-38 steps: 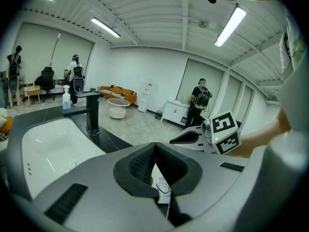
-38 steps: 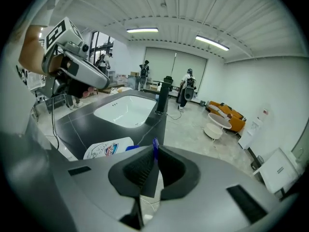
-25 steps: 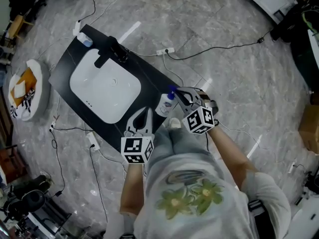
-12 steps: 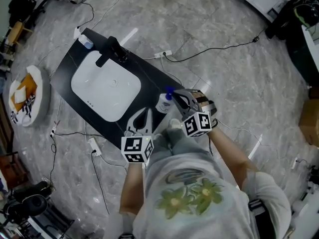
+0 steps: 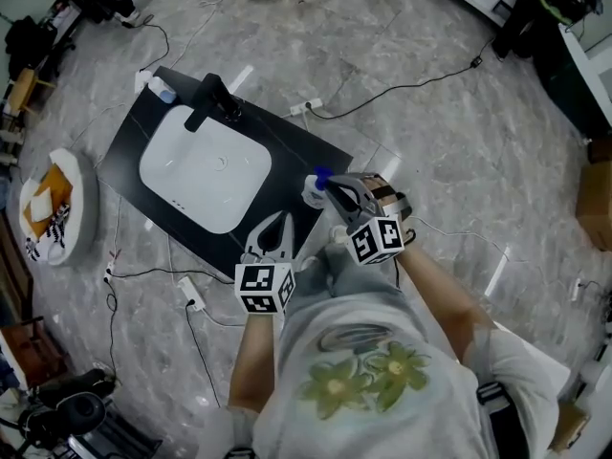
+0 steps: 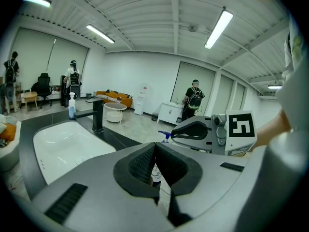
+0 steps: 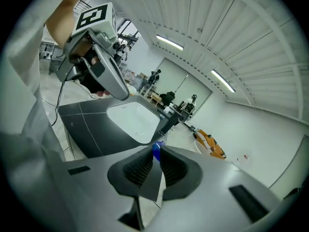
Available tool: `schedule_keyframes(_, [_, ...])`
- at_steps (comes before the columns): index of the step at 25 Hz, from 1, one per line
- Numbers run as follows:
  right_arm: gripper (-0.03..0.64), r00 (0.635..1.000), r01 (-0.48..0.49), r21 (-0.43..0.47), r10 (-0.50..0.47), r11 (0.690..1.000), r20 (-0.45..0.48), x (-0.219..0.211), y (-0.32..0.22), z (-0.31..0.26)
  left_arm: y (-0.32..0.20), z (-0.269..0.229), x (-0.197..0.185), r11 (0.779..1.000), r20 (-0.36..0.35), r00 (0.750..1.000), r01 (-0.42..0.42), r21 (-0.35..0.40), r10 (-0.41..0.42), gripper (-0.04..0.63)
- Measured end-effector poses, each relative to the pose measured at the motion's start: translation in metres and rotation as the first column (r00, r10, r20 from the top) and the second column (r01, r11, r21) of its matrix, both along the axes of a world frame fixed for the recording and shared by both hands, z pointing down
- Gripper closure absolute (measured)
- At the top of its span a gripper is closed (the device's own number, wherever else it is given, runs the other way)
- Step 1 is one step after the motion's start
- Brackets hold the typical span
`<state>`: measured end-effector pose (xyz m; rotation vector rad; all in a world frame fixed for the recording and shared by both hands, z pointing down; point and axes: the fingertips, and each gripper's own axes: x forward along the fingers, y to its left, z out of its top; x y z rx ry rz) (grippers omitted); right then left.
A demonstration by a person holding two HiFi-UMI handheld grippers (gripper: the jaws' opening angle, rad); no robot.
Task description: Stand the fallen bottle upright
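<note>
A small pale bottle (image 5: 313, 193) with a blue cap (image 5: 321, 173) is over the right end of the black counter (image 5: 287, 146), beside the white sink (image 5: 206, 170). My right gripper (image 5: 331, 185) is shut on it; in the right gripper view the blue cap (image 7: 156, 150) pokes out between the jaws of the right gripper (image 7: 153, 154). The bottle looks close to upright; I cannot tell whether its base touches the counter. My left gripper (image 5: 280, 224) hovers over the counter's near edge, shut and empty. In the left gripper view the left gripper (image 6: 155, 145) points at the bottle (image 6: 154, 170).
A black faucet (image 5: 212, 103) stands behind the sink, with a small dispenser (image 5: 161, 91) at the far counter corner. A round basket (image 5: 50, 204) sits on the floor to the left. Cables and a power strip (image 5: 308, 107) lie around the counter.
The right gripper has moved a little up and left with the bottle, which now looks more upright. The left gripper has hardly moved.
</note>
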<state>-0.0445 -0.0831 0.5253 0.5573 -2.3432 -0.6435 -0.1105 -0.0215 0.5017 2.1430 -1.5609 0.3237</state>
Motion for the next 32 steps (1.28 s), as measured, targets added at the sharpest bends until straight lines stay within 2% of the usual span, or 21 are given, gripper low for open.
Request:
schedule_keyframes(16, [0.565,0.999,-0.035,-0.024,0.036,0.999,0.034,-0.017,0.037,-0.007,0.028,-0.01,-0.012,0.999,-0.019,1.0,-0.021,0.031,0.021,0.577])
schedule_keyframes(22, [0.565,0.997,-0.035,-0.051,0.038,0.998,0.06,-0.022,0.051,-0.009,0.038,-0.015,-0.02,0.999,-0.019,1.0,-0.013,0.034,0.014,0.577])
schedule_keyframes(32, [0.565,0.989,-0.082,-0.115,0.095,0.99,0.11,-0.026,0.051,-0.008,0.039,-0.014,-0.027,0.999,-0.026,1.0,-0.008,0.038,0.009,0.577])
